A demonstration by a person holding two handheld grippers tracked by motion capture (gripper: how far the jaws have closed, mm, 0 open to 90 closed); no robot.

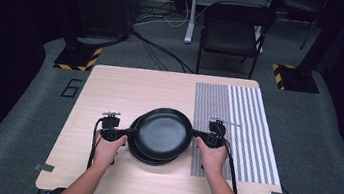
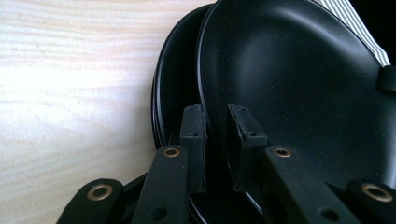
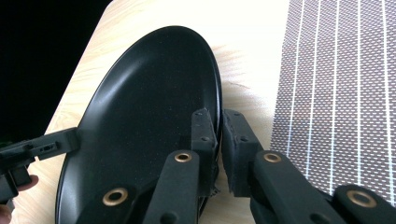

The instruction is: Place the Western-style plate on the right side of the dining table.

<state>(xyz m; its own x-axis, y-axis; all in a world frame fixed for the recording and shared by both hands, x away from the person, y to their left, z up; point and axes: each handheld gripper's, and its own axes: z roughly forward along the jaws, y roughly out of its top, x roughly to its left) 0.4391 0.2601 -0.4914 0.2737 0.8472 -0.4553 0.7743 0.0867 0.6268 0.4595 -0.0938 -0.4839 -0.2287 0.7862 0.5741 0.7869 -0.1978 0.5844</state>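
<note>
High view: matte black round plate (image 1: 163, 132), rim clamped by left gripper (image 1: 127, 132) and right gripper (image 1: 197, 134).

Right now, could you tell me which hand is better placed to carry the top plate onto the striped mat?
Right: its gripper pinches the top plate's rim on the side beside the mat.

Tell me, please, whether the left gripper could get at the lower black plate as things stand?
Probably not directly: the left gripper is clamped on the top plate, which covers most of the lower plate.
</note>
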